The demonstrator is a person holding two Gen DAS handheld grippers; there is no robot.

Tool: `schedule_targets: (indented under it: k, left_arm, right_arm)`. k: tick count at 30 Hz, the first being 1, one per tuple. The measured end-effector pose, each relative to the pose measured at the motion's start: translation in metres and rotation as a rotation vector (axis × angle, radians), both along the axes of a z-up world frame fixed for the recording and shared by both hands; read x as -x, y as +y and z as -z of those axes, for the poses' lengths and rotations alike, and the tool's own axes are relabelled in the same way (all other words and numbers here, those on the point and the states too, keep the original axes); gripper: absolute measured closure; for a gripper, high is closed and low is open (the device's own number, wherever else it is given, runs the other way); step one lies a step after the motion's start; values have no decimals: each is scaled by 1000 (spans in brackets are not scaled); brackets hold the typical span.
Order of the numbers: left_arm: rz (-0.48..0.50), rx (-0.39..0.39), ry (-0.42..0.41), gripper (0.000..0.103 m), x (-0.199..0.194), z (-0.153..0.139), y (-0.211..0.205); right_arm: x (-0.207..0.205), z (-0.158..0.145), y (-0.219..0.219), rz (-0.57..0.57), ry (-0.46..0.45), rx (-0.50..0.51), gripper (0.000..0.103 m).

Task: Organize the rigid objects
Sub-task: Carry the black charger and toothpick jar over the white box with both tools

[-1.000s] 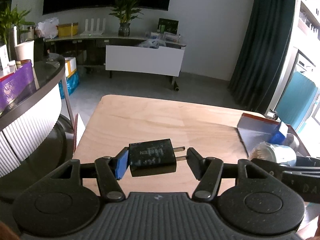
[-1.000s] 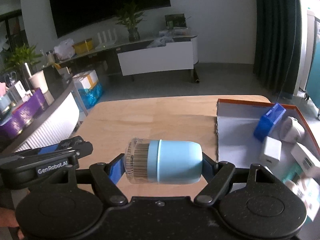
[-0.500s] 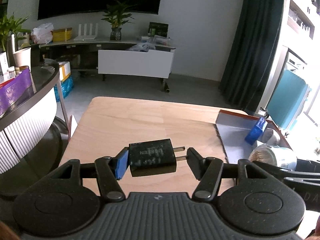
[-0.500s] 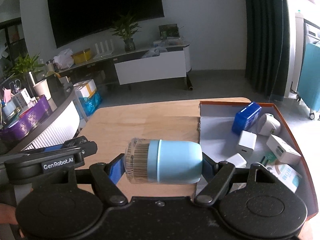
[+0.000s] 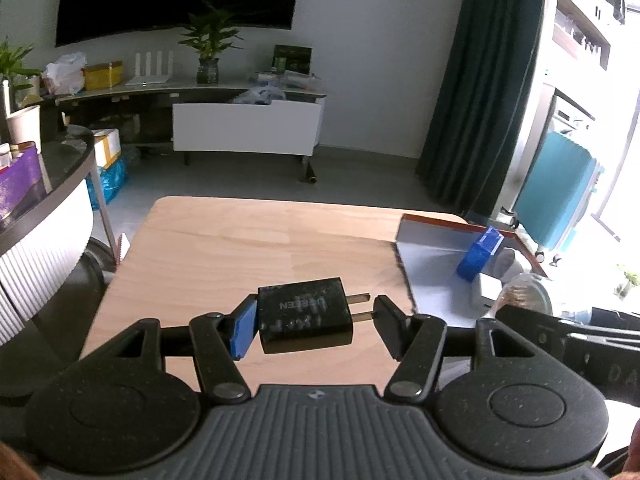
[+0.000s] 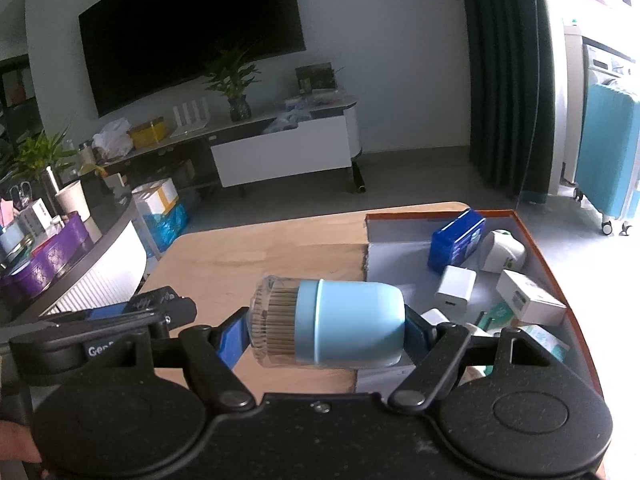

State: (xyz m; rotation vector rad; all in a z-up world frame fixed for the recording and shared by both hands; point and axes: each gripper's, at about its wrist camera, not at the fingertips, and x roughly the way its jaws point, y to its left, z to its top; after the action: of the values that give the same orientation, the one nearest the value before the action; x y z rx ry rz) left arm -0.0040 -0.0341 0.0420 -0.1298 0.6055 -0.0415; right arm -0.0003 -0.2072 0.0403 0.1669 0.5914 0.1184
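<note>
Black, the charger (image 5: 306, 319) lies crosswise in the left gripper (image 5: 314, 326), pinched end to end: its flat back is against the blue pad (image 5: 243, 330) and its two prongs (image 5: 362, 307) meet the opposite finger, so the jaws stand part-way apart and closed on it. It hangs above the wooden table (image 5: 248, 246).

Pale blue, the toothpick jar (image 6: 328, 322) lies on its side in the right gripper (image 6: 326, 330), clear lid to the left with the picks showing through; the jaws stand wide, one at each end, clamped on it. It sits over the table's right part, at the near edge of the tray (image 6: 540, 248).

Inside the tray are a blue box (image 6: 456, 240), a white adapter (image 6: 454, 292), a white carton (image 6: 528, 296) and other small packs.
</note>
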Motion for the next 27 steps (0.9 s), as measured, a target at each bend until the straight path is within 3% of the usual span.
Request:
schedule_targets:
  k: [27]
  left_arm:
    - [176, 6, 5, 41, -6, 4, -70]
  right_arm:
    - [27, 0, -77, 182, -15, 12, 12]
